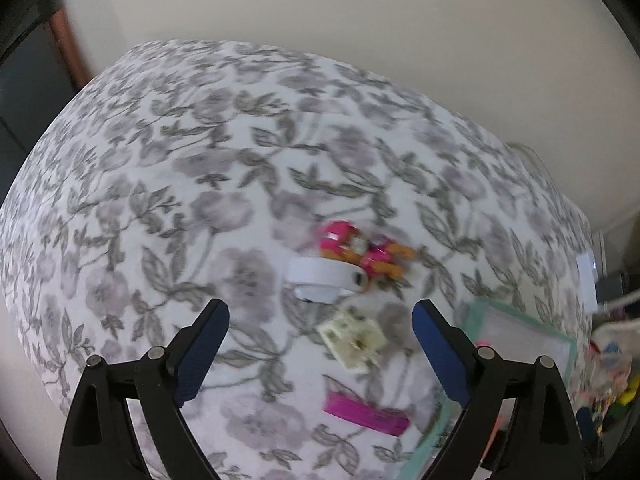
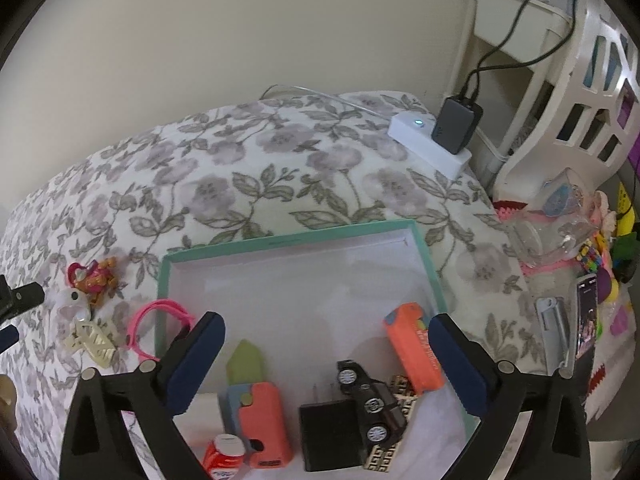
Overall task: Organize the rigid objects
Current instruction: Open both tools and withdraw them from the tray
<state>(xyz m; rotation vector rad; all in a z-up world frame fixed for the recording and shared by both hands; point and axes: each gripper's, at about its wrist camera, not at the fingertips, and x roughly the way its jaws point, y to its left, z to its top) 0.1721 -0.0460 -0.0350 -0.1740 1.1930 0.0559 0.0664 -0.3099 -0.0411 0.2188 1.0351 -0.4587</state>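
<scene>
Teal-rimmed tray (image 2: pixel 420 240) is filled with sorted items, beneath the right gripper (image 2: pixel 326 360), jaws wide, empty. Left gripper (image 1: pixel 320 344), equally open and empty, is aimed at the cream clip (image 1: pixel 354 340) left loose on the bed (image 1: pixel 160 200).

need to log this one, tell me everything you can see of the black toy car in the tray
The black toy car is a glossy, hard-looking model with silver-hubbed wheels. It lies tipped on its side inside the teal-rimmed tray, wheels showing, body running diagonally. It rests on a gold-and-black patterned piece and touches the black plug adapter. The open right gripper hovers above; nothing grips the car.
</scene>
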